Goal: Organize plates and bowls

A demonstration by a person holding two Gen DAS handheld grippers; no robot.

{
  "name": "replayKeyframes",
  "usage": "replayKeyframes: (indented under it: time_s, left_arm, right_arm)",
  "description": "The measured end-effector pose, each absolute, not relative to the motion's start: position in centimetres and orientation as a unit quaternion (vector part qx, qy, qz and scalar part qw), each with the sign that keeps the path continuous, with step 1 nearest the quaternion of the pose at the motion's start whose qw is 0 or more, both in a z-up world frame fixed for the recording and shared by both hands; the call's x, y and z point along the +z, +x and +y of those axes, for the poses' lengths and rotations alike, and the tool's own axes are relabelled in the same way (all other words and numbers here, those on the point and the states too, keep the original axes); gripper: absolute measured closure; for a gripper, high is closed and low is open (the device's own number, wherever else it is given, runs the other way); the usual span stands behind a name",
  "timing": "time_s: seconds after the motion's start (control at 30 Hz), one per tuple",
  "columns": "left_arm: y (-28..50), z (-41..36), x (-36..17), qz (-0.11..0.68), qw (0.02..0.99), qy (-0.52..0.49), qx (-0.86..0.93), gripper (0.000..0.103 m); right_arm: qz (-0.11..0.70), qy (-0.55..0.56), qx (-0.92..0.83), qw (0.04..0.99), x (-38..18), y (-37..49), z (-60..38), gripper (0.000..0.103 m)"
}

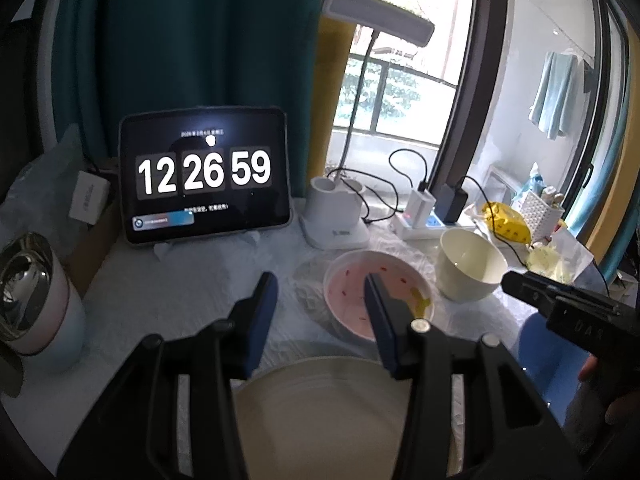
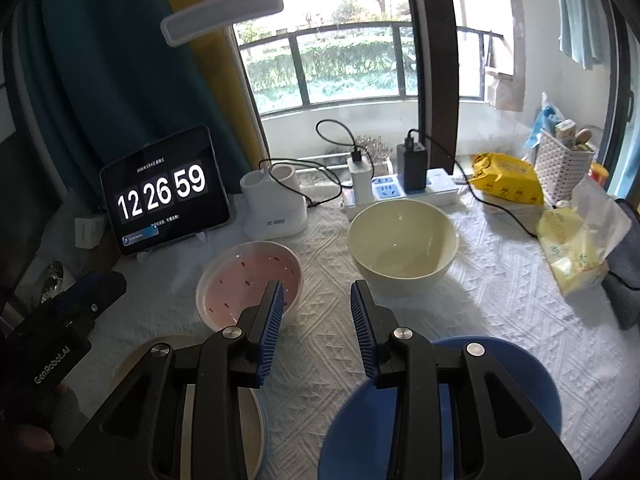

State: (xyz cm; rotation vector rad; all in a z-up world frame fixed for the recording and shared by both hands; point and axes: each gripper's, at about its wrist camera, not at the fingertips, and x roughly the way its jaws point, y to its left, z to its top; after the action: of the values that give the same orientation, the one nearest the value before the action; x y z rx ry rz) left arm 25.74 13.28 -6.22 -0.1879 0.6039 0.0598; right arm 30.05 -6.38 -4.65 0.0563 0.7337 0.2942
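A pink bowl (image 1: 352,292) (image 2: 240,276) with small red marks sits mid-table. A larger cream bowl (image 1: 468,264) (image 2: 404,244) stands to its right. A cream plate (image 1: 320,400) (image 2: 252,420) lies at the near left and a blue plate (image 2: 500,392) (image 1: 540,352) at the near right. My left gripper (image 1: 320,292) is open and empty above the cream plate's far edge. My right gripper (image 2: 316,296) is open and empty, above the cloth between the two plates.
A tablet clock (image 2: 164,192) leans at the back left beside a white lamp base (image 2: 276,204). A power strip with chargers (image 2: 404,184), a yellow packet (image 2: 508,180), a white basket (image 2: 564,164) and a tissue bag (image 2: 576,244) line the back right. A steel-lined cup (image 1: 32,300) stands far left.
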Motion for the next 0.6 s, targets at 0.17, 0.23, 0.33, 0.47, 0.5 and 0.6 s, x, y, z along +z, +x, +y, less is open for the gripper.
replayKeyframes:
  time_s: [0.17,0.23,0.33,0.47,0.5,0.6]
  left_arm:
    - [27.7,13.1,-7.7,0.321,0.942,-0.093,0.025,0.056]
    - [28.5,13.1,-8.3,0.331,0.939,-0.094,0.024,0.056]
    - [29.5,13.0,-9.1,0.349,0.932,-0.096,0.021,0.056]
    - [30.8,13.0,-10.4,0.378,0.92,-0.102,0.019,0.056]
    - [31.1,13.0,-10.6,0.382,0.918,-0.104,0.019,0.056]
    - [31.5,13.2,-11.0,0.388,0.915,-0.108,0.021,0.056]
  right_arm:
    - [0.383,0.03,0.155,0.91,-6.3,31.7,-5.2,0.066]
    - [0.396,0.031,0.161,0.904,-6.9,32.5,-4.6,0.066]
    - [0.406,0.027,0.167,0.898,-7.3,33.3,-3.7,0.066]
    - [0.423,0.012,0.166,0.891,-7.5,34.4,-2.7,0.066]
    - [0.431,0.01,0.166,0.887,-7.7,34.7,-2.6,0.066]
    - [0.461,0.017,0.157,0.873,-8.3,35.7,-2.4,0.066]
